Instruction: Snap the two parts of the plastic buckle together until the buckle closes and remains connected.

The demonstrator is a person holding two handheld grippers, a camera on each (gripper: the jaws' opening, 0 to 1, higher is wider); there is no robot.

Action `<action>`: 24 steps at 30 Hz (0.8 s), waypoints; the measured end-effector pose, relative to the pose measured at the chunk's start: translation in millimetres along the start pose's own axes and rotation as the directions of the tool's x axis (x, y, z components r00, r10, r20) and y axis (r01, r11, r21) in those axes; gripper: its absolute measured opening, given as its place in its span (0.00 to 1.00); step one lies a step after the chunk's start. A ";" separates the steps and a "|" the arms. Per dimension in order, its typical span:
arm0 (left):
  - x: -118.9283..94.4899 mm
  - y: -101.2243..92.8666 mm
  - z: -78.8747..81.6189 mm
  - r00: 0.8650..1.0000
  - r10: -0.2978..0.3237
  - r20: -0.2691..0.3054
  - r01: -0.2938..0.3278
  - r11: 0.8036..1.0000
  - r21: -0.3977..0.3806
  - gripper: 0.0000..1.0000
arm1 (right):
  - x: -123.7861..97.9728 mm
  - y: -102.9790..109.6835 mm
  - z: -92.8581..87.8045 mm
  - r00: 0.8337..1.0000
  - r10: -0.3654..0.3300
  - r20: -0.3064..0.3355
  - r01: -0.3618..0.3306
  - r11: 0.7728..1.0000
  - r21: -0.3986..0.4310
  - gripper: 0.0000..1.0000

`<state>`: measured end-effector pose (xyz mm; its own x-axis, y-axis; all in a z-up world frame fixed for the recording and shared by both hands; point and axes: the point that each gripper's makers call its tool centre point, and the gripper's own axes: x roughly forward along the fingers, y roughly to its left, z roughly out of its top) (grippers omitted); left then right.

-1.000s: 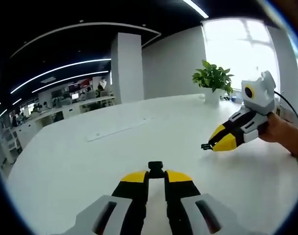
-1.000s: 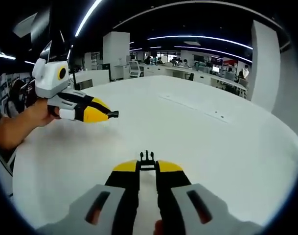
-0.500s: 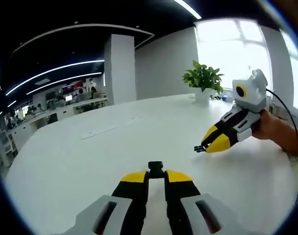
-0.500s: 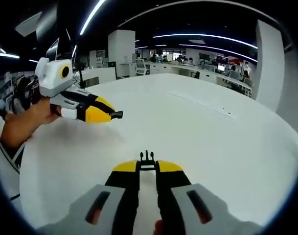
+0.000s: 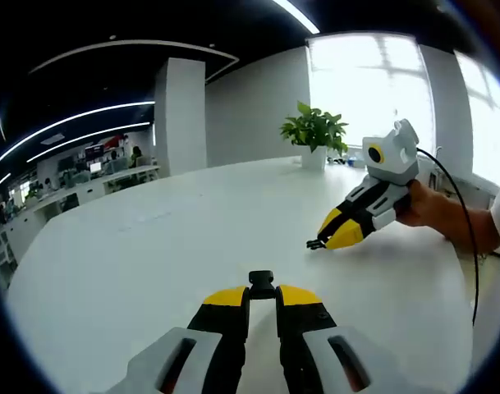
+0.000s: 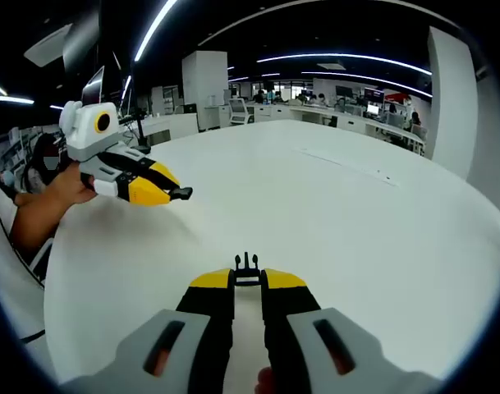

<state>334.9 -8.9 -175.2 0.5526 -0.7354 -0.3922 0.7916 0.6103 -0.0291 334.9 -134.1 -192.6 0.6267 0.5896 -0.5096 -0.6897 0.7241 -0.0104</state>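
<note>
Apart above the table [image 5: 135,271], each gripper [image 5: 262,289] [image 6: 247,272] pinches one buckle half [image 5: 261,280] [image 6: 247,265]

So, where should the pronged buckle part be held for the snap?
As the right gripper has it: clamp the rear body of the pronged part from both flat sides, prongs projecting forward and free. They must enter the socket part in the left gripper.

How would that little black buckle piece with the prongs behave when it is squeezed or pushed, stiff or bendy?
Probably stiff: the pronged buckle piece juts straight from the right gripper without drooping. It seems light, since only the tips of the fingers pinch it. Its thin prongs might flex or slip if pushed off-line into the socket piece in the left gripper.
</note>
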 end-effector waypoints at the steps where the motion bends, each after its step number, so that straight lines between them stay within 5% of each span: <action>1: -1.7 -1.7 -0.8 1.000 -0.006 -0.002 0.006 1.000 0.003 0.12 | -1.2 -0.8 -1.2 1.000 0.002 -0.001 -0.002 1.000 0.001 0.13; 21: -17.7 -31.0 -27.8 0.994 -0.108 -0.010 0.108 0.993 0.035 0.12 | -23.7 27.8 -22.3 0.998 0.067 -0.021 -0.066 0.998 0.013 0.13; 24: -21.1 -36.6 -28.5 0.988 -0.151 -0.003 0.151 0.988 -0.007 0.12 | -25.9 30.8 -24.0 0.997 0.077 -0.022 -0.076 0.997 0.012 0.13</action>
<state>286.8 -7.3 -192.0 0.4257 -0.8185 -0.3859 0.8644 0.4939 -0.0941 288.7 -135.7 -200.3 0.5638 0.6351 -0.5280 -0.7312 0.6811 0.0386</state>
